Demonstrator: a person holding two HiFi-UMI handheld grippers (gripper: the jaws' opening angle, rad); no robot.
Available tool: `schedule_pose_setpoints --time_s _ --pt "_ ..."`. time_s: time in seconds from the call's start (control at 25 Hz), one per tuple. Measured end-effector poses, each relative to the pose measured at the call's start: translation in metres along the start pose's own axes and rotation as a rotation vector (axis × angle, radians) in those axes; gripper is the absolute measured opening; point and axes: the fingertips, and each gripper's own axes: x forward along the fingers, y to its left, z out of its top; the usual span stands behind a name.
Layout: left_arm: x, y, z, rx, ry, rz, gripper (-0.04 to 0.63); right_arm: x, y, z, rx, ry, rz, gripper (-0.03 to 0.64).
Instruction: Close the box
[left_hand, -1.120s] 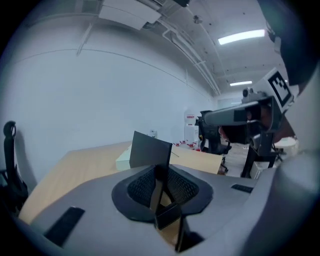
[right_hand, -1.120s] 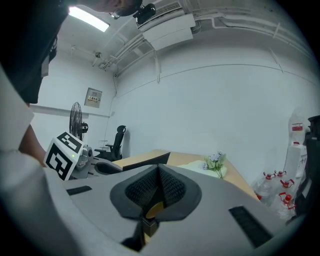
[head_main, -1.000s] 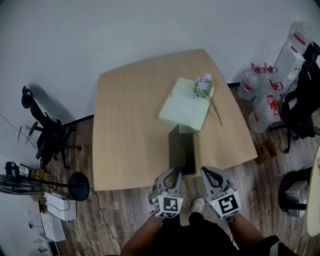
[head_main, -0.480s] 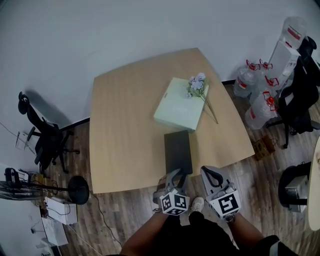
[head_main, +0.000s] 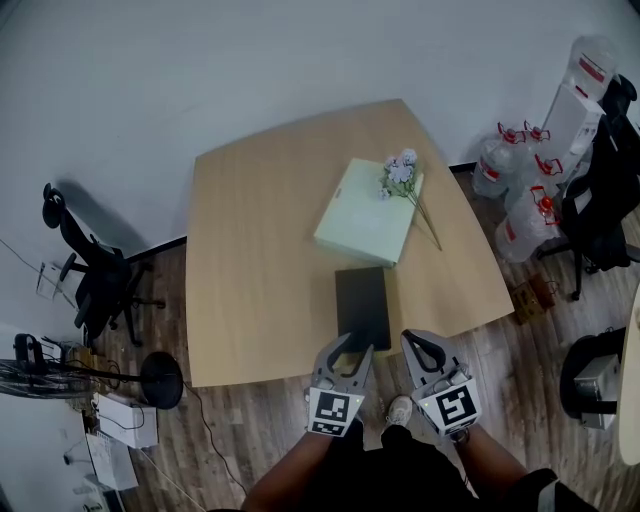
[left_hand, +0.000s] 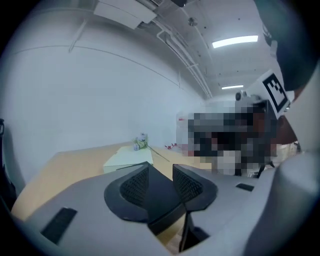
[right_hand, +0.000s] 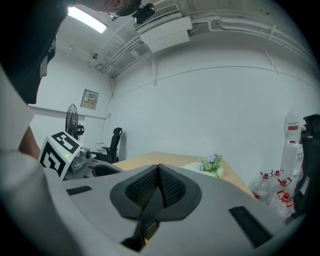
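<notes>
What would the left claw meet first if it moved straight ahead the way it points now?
The dark box, lying flat just ahead: the left claw, its jaws opening, points right at it. Depth is unclear; the box's near end may already sit between them.

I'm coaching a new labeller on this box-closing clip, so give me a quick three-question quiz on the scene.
1. True or false: the flowers lie on the pale green box.
2. Which one has its jaws pressed together? A) left gripper B) right gripper
3. Fill in: of the two boxes on the table, the ___ one lies nearer the grippers.

Key: 1 true. 2 B; the left gripper's jaws are apart and opening, pads clear of the dark box seen between them. 3 dark.
</notes>
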Motion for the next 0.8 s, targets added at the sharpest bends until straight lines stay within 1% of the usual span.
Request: schedule_pose_setpoints --time_s 0.16,0.2,0.28,0.32,0.44,0.48,0.6,0.8 --pt "-0.014 0.019 0.032 -0.05 -0.098 0.042 0.138 0.005 0.005 0.003 -0.016 0.038 0.018 0.014" --pt "-0.018 0.023 0.04 -0.064 -0.121 0.049 0.131 0.006 0.006 0.003 -0.015 0.032 0.02 0.014" --pt "-0.025 0.028 0.051 -0.083 -0.152 0.063 0.117 0.008 0.007 0.008 -0.015 -0.011 0.023 0.014" --pt "-0.028 0.03 0.055 -0.088 -0.164 0.073 0.103 0.01 0.008 0.012 -0.016 -0.028 0.025 0.014" --pt "-0.038 0.038 0.071 -0.09 -0.208 0.109 0.033 0.013 0.012 0.018 -0.018 -0.034 0.033 0.014" --pt "-0.041 0.041 0.073 -0.085 -0.211 0.117 0.011 0.015 0.014 0.022 -0.018 -0.041 0.036 0.014" --pt "-0.048 0.048 0.074 -0.078 -0.207 0.125 0.011 0.02 0.021 0.037 -0.033 -0.083 0.044 0.014" --pt "-0.058 0.056 0.071 -0.089 -0.202 0.13 0.011 0.027 0.026 0.045 -0.1 -0.056 0.036 0.012"
